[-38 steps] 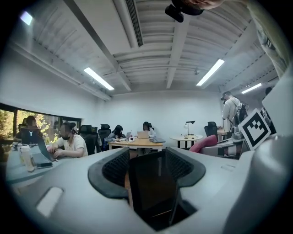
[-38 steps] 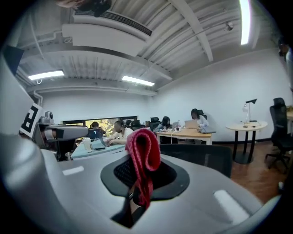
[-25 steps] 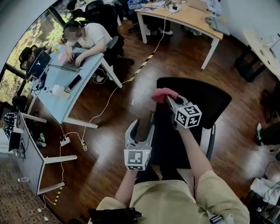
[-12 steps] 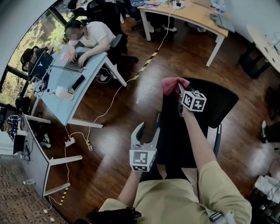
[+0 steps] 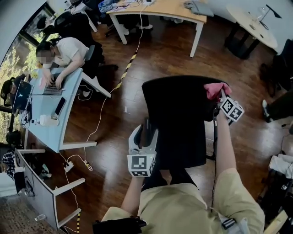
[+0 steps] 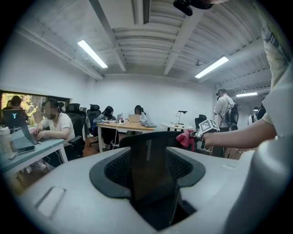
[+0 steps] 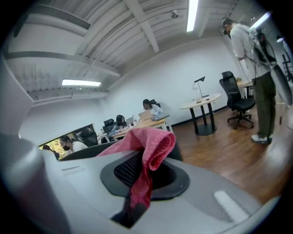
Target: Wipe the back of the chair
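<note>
Right gripper [image 5: 221,96] is clamped on a pink cloth [image 5: 213,89] at the upper right corner of the chair back [image 5: 178,119], mid-frame. Left gripper [image 5: 143,135] is closed on the back's left edge. Open wood floor [image 5: 160,55] lies above it. A desk [image 5: 64,119] stands well apart at left.

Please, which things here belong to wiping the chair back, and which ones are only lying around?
For the job:
chair back
pink cloth, clamped in the right gripper
left gripper, holding the chair back's side edge

Just around:
blue desk
laptop
phone
wooden desk
power strip on the floor
</note>
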A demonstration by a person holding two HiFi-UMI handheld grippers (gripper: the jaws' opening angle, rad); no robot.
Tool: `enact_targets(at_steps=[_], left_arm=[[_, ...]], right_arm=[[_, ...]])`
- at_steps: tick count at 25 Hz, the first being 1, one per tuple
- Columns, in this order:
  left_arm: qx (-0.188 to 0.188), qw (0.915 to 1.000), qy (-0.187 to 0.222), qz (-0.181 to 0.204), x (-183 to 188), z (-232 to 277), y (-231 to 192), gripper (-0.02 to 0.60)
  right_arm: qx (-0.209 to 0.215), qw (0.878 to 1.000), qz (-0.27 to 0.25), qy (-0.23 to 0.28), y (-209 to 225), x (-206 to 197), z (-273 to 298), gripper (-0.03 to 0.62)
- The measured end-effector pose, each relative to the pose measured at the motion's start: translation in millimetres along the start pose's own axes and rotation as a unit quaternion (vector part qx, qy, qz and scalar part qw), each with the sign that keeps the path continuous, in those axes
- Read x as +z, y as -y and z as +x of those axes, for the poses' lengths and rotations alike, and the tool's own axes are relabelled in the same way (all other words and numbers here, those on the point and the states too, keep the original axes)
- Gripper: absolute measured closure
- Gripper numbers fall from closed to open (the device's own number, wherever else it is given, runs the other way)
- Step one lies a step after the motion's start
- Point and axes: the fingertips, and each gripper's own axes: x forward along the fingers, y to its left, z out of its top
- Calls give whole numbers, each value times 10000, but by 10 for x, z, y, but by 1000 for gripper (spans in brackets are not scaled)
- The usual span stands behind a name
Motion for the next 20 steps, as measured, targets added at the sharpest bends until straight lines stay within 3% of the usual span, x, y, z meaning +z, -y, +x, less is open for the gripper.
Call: enact_targets(at_steps=[3, 6, 9, 14, 17, 20], left_arm=[[-96, 9999, -41, -39, -37, 71, 63, 354], [-144, 9999, -49, -45, -46, 123, 120, 354], [-109, 9999, -39, -12, -6, 132, 123, 354], [89, 9999, 123, 27, 155, 59, 150, 354], [181, 9997, 180, 55, 195, -2, 60, 354], [259, 9995, 178, 53, 179, -71, -41, 354]], right_arm=[[67, 9997, -230, -5, 233, 103, -71, 557], [305, 9992, -215, -155, 4, -31, -120, 557], [1212, 9895, -445, -654, -833, -457, -69, 557], [2829, 9489, -578, -1271, -2421, -1096, -36, 556], [3332, 9302, -413, -1484, -3104, -1410, 100, 556], [3374, 9270, -218, -1621, -3417, -1632, 310, 554]])
